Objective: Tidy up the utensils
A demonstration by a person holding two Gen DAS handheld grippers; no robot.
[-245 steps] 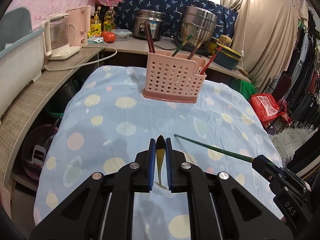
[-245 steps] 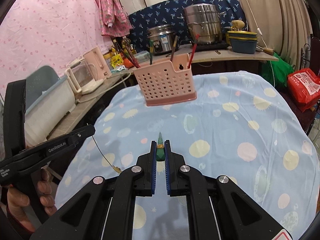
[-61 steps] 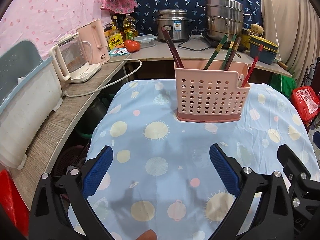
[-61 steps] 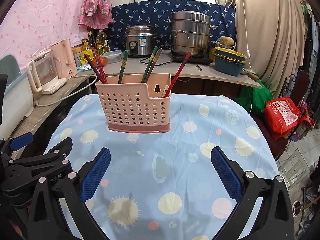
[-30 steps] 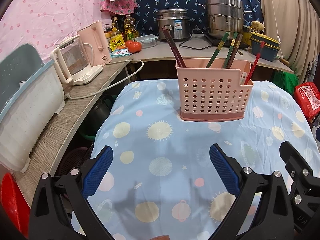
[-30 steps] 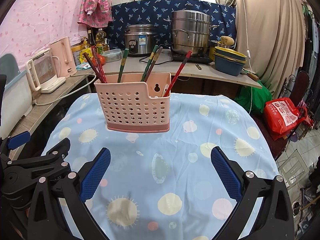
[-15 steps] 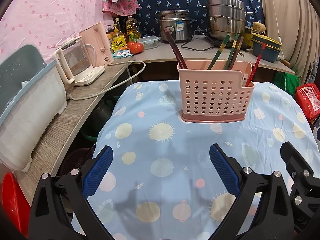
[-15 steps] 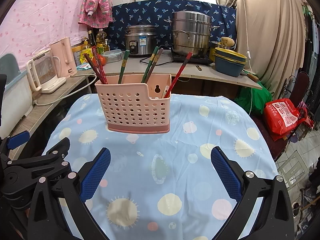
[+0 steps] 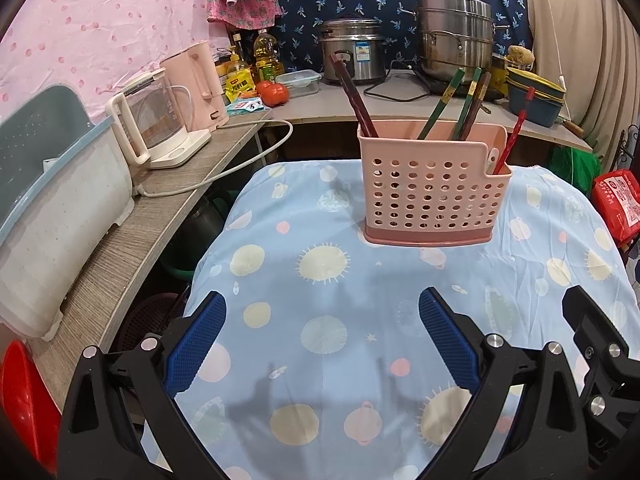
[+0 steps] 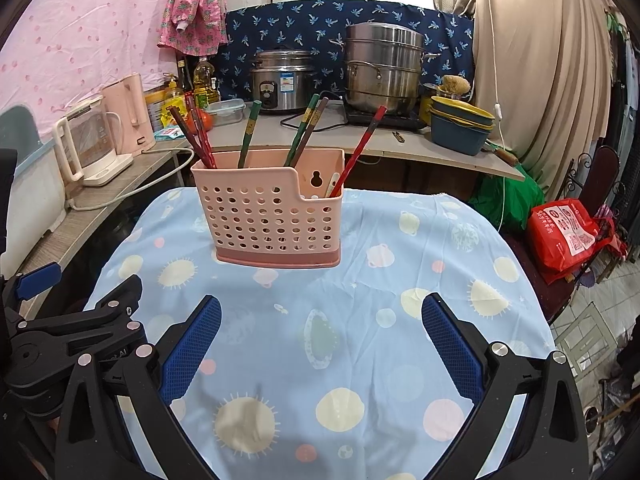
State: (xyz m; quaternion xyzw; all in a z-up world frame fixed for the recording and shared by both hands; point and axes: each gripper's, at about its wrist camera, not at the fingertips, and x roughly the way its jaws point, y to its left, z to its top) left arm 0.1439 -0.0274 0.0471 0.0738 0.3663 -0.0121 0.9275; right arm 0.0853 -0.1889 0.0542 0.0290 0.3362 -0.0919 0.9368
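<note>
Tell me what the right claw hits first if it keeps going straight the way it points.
Probably the pink utensil basket. The right claw is open and empty, aimed over bare tablecloth toward the basket's right half; nothing lies between. Depth is hard to judge, so it might touch the cloth first.

The utensil basket [image 9: 434, 192] is standing on the table [image 9: 340, 320] at twelve o'clock, chopsticks [image 9: 356, 98] leaning inside it. A counter [image 9: 132, 236] is running along at nine o'clock, carrying a kettle [image 9: 154, 130]. Behind the basket, a rice cooker [image 9: 354, 56] and a steamer pot [image 9: 454, 38] are sitting side by side. A bag [image 10: 568, 232] is lying at three o'clock.
</note>
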